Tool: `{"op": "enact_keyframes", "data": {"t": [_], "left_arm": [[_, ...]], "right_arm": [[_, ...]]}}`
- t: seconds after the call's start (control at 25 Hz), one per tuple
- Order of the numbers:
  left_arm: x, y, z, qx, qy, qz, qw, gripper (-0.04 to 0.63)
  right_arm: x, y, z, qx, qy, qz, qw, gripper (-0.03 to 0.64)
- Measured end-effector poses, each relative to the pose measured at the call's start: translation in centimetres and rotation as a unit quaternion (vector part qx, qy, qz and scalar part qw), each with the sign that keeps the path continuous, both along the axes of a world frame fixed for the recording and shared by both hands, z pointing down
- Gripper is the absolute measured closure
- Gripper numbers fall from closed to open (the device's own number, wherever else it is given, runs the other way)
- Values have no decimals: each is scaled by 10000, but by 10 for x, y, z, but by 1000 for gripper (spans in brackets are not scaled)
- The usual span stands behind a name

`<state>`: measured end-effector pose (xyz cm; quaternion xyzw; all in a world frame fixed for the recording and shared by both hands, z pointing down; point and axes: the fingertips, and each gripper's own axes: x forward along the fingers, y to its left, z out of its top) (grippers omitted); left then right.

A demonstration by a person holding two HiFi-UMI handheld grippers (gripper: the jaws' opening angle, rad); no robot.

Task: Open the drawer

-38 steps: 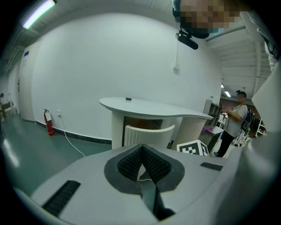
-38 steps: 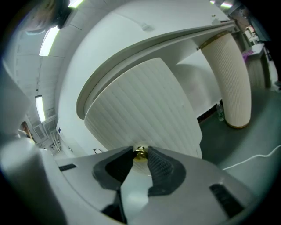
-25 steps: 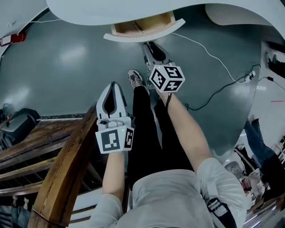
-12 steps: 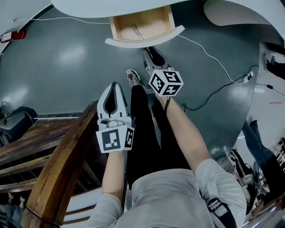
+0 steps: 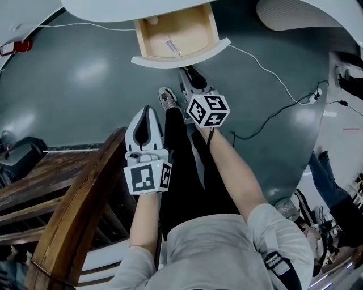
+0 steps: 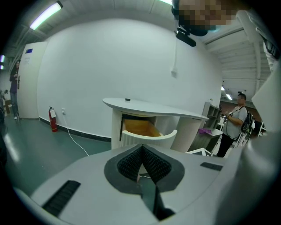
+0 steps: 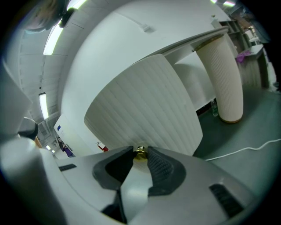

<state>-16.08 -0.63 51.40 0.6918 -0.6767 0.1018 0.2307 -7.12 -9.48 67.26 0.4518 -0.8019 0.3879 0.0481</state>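
At the far left a wooden rail point(image 5: 85, 209) runs beside the person. Just right of it is the left claw point(image 5: 144, 110). Its jaws are pressed together with nothing between them, and it hangs over the floor point(image 5: 74, 85), well short of the furniture.

The drawer point(image 5: 181, 55) sits under the curved white table point(image 5: 113, 8), at the top middle of the head view. It is already pulled well out, so its wooden inside shows, with a small thing point(image 5: 172, 45) that I cannot identify lying on the bottom. The front is a stiff, ribbed, curved white panel that offers no edge to pinch. The one sensible hold is the small brass knob point(image 7: 140, 152) at its middle. That knob looks hard, smooth and rounded, so it could slip from a loose or off-centre grip. The drawer looks light and nearly empty. It should run freely on a straight, level pull, while a sideways drag could make it bind.

The right claw point(image 5: 188, 71) has that hold. Its jaws are partly closed, with the ribbed pads clamped on the knob from both sides.

Both forearms reach forward from the body with the claws tilted somewhat downward. The left arm point(image 5: 144, 226) is tucked close and bent. The right arm point(image 5: 238, 164) is stretched further out, in line with the drawer's travel.
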Motion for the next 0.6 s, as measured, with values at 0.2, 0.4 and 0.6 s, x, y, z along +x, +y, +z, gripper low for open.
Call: {"op": "enact_keyframes", "data": {"t": [0.2, 0.4, 0.6], "left_arm": [[7, 0, -1, -2, 11, 64, 10000, 591], [10, 0, 0, 3, 24, 75, 10000, 591], [13, 5, 3, -13, 40, 84, 10000, 591]], "right_arm": [[4, 9, 0, -25, -1, 0, 10000, 506], [7, 18, 0, -50, 6, 8, 10000, 506], [10, 29, 3, -97, 28, 7, 9999, 506]]}}
